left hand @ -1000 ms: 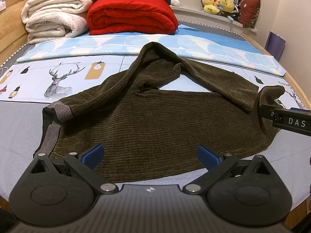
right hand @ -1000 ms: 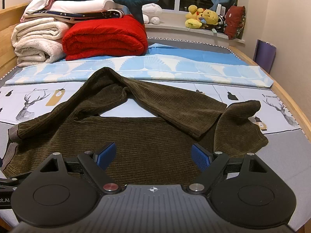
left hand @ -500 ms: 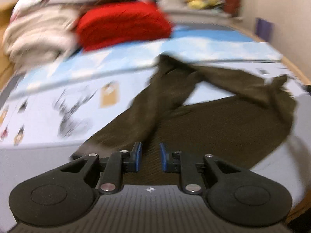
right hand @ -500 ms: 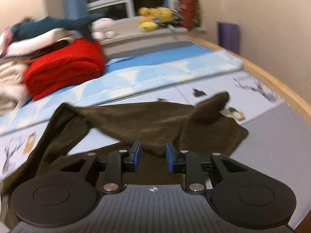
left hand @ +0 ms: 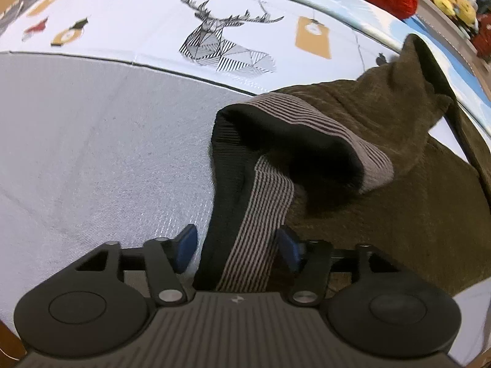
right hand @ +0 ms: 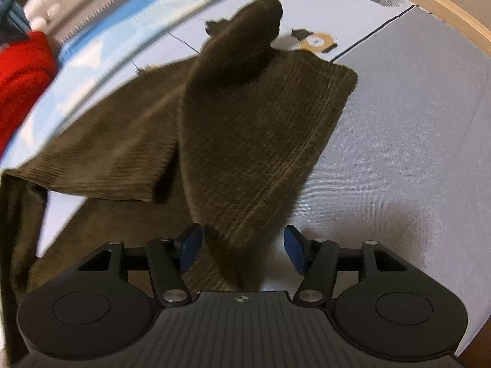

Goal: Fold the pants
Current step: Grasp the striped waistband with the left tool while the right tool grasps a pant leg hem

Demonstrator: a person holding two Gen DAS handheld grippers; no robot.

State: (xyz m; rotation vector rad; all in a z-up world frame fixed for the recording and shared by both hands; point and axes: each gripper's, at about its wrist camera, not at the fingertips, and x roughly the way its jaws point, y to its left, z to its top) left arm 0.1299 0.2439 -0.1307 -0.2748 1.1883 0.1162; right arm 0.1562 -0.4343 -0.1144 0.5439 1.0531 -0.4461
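Fingers of the left gripper [left hand: 236, 247] opening, straddling the striped waistband of the dark olive corduroy pants [left hand: 383, 165]. Right gripper [right hand: 242, 250] fingers opening around a leg cuff; pants lie near the grey bed sheet's [left hand: 101, 141] front edge

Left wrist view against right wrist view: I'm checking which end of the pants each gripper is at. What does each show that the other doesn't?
Only the left wrist view shows the striped waistband, lying between the pads of the opening left gripper, and a deer print.

Only the right wrist view shows a leg end, lying between the pads of the opening right gripper, and the wooden bed edge.

Both show the brown pants on the grey sheet.
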